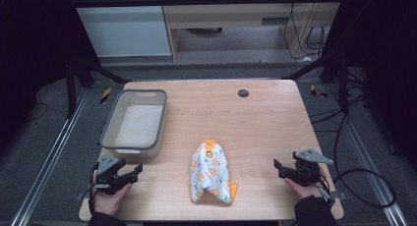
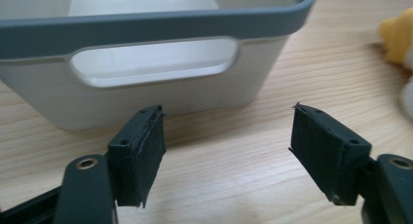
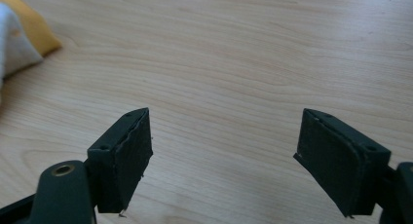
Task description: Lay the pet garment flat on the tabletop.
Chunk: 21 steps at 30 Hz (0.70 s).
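Observation:
A crumpled white cloth with an orange print and orange trim lies on the wooden table, near its front edge and roughly midway between my hands. My left gripper rests at the front left, open and holding nothing, just in front of a grey-rimmed white bin. In the left gripper view the bin's handle cutout is close ahead and the cloth peeks in at the right edge. My right gripper is open at the front right, its jaws over bare wood, with the cloth at its far left.
A small dark round disc sits near the table's far edge. Black frame struts and cables surround the table, and a cable loops on the floor at the right.

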Tool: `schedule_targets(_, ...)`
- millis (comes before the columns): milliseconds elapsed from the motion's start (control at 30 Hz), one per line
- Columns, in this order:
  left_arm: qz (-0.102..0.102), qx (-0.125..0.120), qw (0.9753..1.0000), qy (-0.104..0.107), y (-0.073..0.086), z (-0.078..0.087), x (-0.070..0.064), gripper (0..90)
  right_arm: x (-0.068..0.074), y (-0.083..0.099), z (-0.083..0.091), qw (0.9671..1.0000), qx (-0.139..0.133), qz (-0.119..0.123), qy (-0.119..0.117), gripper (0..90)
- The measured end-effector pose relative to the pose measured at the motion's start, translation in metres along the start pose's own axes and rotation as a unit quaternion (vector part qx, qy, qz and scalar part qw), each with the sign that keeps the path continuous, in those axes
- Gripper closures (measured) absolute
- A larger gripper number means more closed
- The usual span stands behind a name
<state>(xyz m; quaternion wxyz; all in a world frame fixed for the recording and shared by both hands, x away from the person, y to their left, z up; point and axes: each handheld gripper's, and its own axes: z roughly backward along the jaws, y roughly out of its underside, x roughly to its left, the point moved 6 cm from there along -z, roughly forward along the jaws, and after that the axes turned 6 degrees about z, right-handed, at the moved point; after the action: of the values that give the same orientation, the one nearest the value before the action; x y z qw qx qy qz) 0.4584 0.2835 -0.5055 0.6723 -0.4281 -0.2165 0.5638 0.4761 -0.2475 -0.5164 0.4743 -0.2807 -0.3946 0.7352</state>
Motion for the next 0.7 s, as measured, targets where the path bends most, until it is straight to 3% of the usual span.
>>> schedule_targets(100, 0.008, 0.003, 0.9999, 0.006, 0.0, 0.003, -0.005, 33.1, 0.001, -0.002, 0.005, 0.9997, -0.01, -0.018, -0.014, 22.8)
schedule_targets(233, 0.003, 0.01, 0.9999, 0.013, 0.0, 0.004, -0.011, 36.0, -0.001, -0.002, 0.008, 0.9996, -0.01, -0.02, -0.016, 23.7)
schedule_targets(567, -0.024, 0.004, 0.9993, 0.03, -0.002, 0.009, -0.028, 36.6, 0.008, -0.011, 0.011, 0.9991, -0.019, 0.006, -0.038, 23.0)
schedule_targets(700, -0.019, -0.013, 0.999, 0.039, -0.013, 0.017, -0.033, 36.1, 0.014, -0.019, 0.012, 0.998, -0.021, 0.019, -0.056, 23.0)
